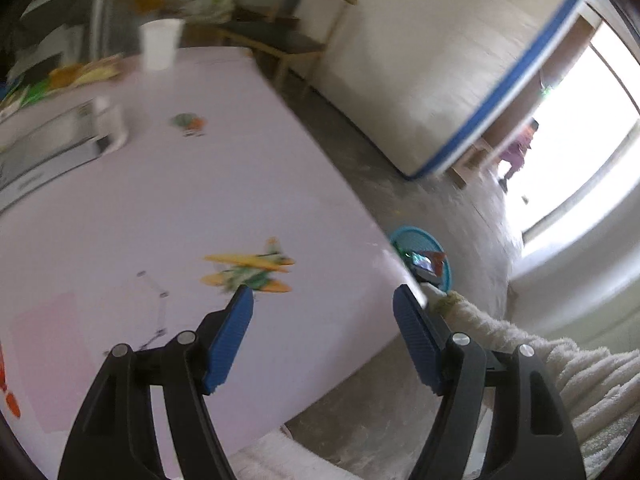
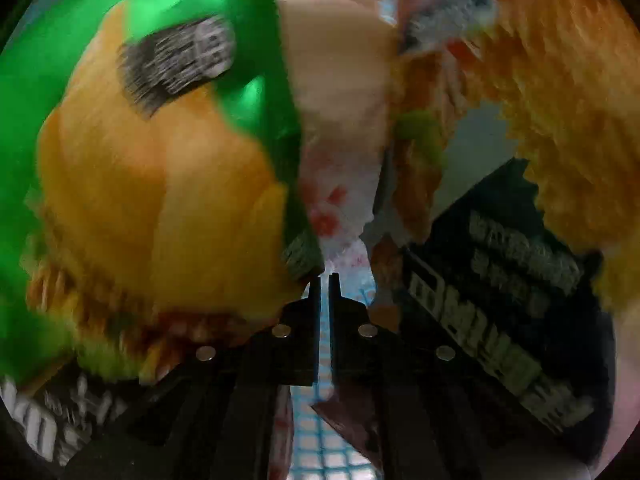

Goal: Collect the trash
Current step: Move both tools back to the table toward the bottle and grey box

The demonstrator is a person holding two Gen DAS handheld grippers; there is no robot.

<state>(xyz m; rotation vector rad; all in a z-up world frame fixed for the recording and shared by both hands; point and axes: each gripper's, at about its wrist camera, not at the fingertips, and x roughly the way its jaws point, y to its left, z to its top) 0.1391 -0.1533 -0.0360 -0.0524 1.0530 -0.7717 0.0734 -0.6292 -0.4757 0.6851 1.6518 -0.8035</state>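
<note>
Leftward, a smooth pale desk (image 1: 160, 208) carries a white paper cup (image 1: 159, 43) and a crinkled yellow-green wrapper (image 1: 248, 270); the left gripper (image 1: 322, 304) hangs over it, ribbed blue jaws apart and empty. Beside the desk edge stands a round teal mesh basket (image 1: 412, 236). Right gripper (image 2: 324, 276): jaws together, nothing visibly between, down among glossy green-orange wrappers (image 2: 140, 160) over blue mesh.

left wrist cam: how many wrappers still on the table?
2. A yellow-green wrapper lies just ahead of the open left gripper; a small green-orange one lies farther back, near the white cup. Clutter at far left may hide more.
</note>
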